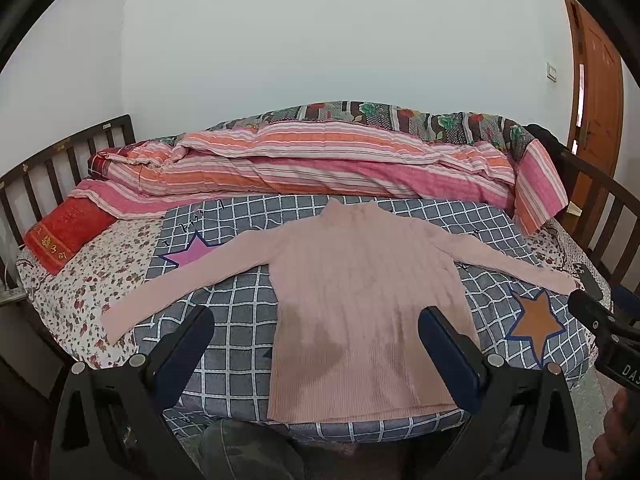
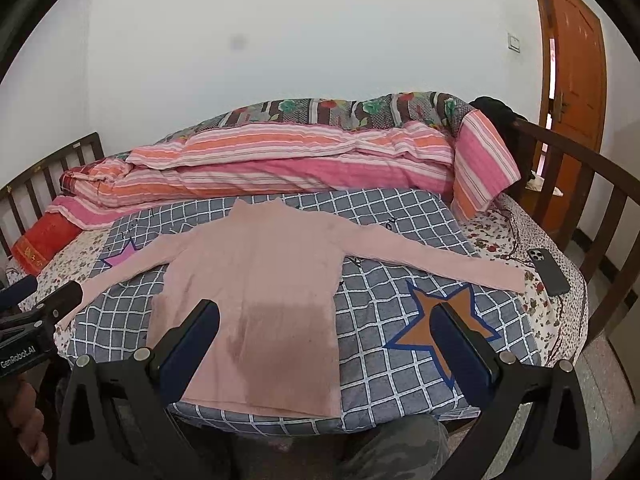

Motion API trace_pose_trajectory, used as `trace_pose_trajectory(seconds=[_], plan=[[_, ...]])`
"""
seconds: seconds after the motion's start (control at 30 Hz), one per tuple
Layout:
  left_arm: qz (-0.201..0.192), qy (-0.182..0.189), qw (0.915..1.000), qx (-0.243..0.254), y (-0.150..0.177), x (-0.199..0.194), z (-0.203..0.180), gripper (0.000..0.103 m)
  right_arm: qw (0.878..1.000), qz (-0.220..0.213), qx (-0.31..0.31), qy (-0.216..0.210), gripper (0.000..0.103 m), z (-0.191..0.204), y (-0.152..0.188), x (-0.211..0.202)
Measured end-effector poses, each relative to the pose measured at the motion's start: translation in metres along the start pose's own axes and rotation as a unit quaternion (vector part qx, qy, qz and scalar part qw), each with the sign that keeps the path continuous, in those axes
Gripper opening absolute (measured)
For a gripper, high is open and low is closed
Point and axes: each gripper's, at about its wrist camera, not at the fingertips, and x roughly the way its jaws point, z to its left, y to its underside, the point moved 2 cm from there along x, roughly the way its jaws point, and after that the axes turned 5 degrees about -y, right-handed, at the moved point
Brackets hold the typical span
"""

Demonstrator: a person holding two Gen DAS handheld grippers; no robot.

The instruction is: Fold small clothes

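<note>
A pink ribbed long-sleeved sweater (image 1: 360,300) lies flat and face up on a grey checked blanket (image 1: 240,320), both sleeves spread out to the sides, hem toward me. It also shows in the right wrist view (image 2: 256,300). My left gripper (image 1: 316,344) is open and empty, held above the sweater's hem area. My right gripper (image 2: 326,340) is open and empty, over the sweater's right lower edge and an orange star patch (image 2: 444,320). Neither gripper touches the cloth.
A rolled pink and orange striped quilt (image 1: 320,164) lies along the back of the bed. A red pillow (image 1: 64,236) is at the left. A dark phone (image 2: 548,272) lies by the right sleeve end. Wooden bed rails (image 2: 592,208) stand on both sides.
</note>
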Motion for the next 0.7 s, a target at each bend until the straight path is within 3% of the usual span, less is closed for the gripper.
trace_pose_trajectory(seconds=[0.7], plan=[[0.0,0.0,1.0,-0.001,-0.0011,0.0012,0.0052,0.103,1.0,0.001,-0.007,-0.005,0.103,0.0095,0.0001,0.0015]])
